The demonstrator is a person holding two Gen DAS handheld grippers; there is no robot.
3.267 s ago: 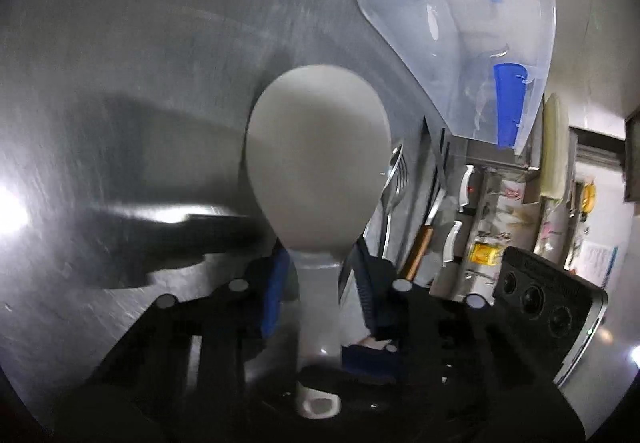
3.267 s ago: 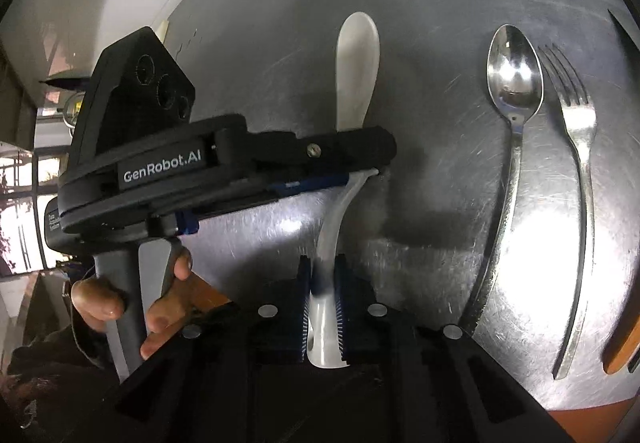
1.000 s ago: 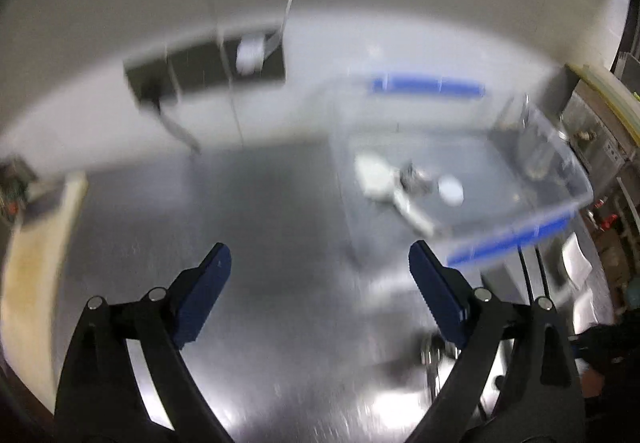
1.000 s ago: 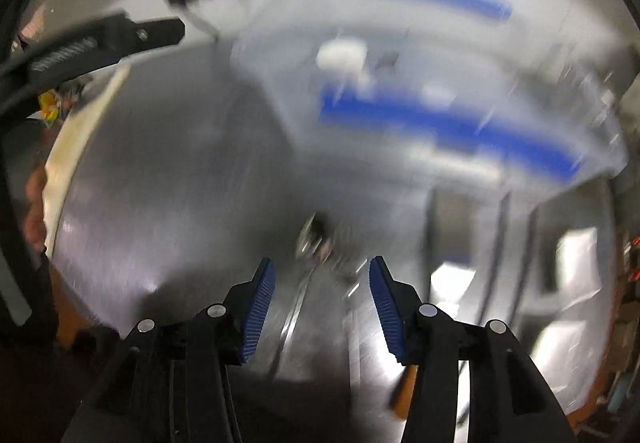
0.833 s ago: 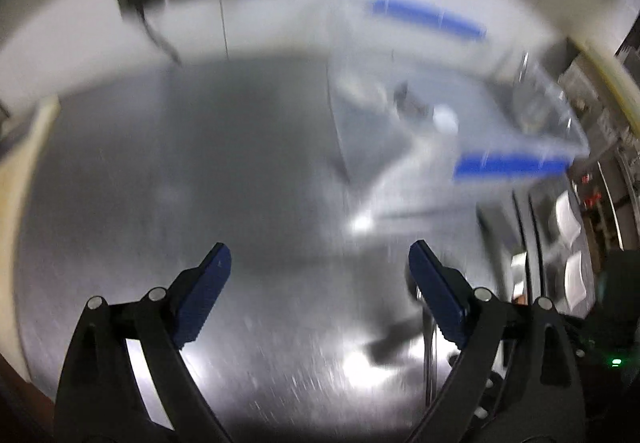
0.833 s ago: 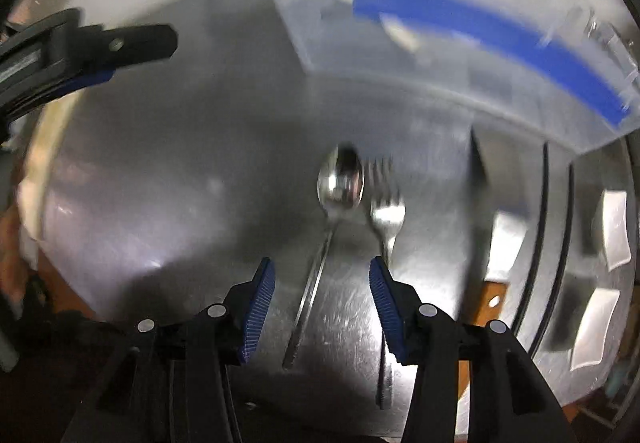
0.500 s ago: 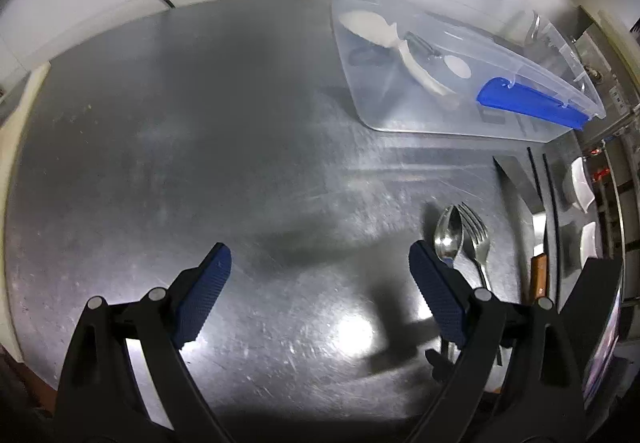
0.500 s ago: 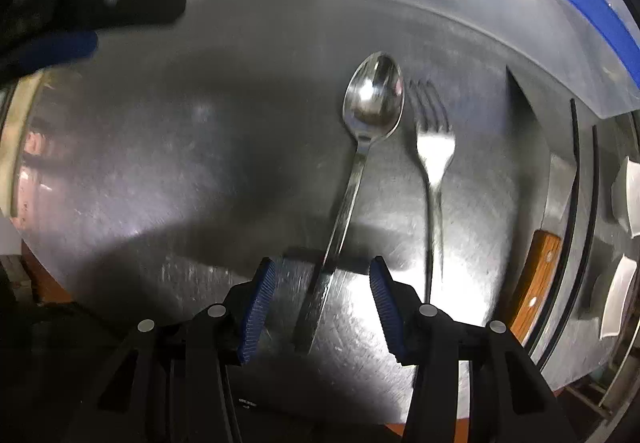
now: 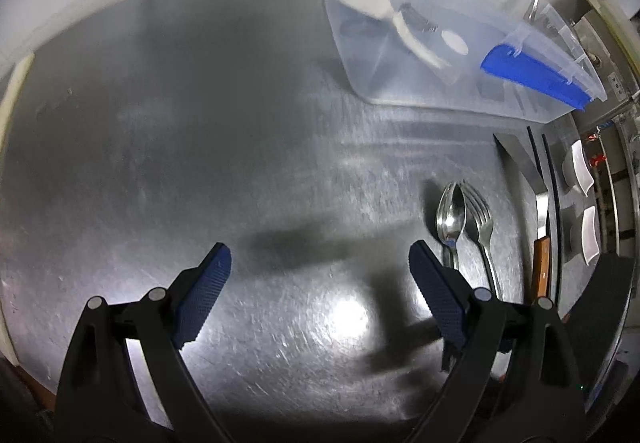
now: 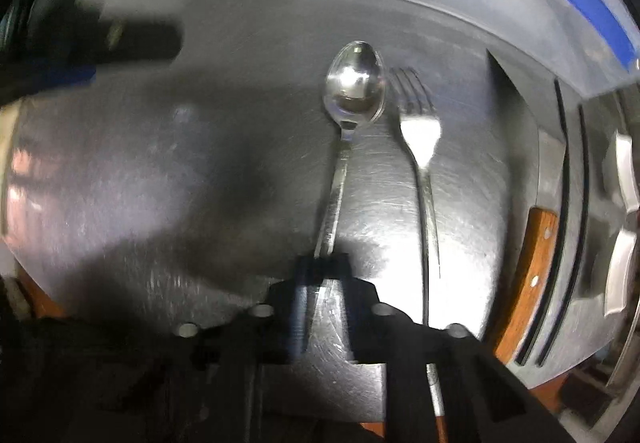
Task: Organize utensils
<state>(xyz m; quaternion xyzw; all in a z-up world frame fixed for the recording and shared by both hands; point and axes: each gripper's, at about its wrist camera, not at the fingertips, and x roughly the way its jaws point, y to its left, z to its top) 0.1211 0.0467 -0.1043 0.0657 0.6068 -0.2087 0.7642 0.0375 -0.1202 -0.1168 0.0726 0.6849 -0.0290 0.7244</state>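
A metal spoon [image 10: 354, 83] lies on the steel table beside a fork [image 10: 420, 131]. My right gripper [image 10: 322, 263] points straight down over the spoon's handle. Its jaws are closing, the handle is between them and the pads meet its edges. In the left wrist view the spoon [image 9: 450, 211] and fork [image 9: 478, 211] lie just right of my left gripper [image 9: 318, 247]. That gripper is wide open over bare table, with nothing between its fingers. A white rice paddle [image 9: 368, 1] lies in the clear bin [image 9: 360, 71].
A knife with a wooden handle [image 10: 528, 271] lies right of the fork, near the table's grooved edge. The clear bin [image 10: 480, 15] with blue handles stands at the back right. The left gripper body [image 10: 80, 39] shows blurred at the upper left. A wall socket and cable sit behind.
Both grippers have dropped toward the table. The right jaws, open around the spoon handle half a second ago, have come together on it. The left gripper stays open.
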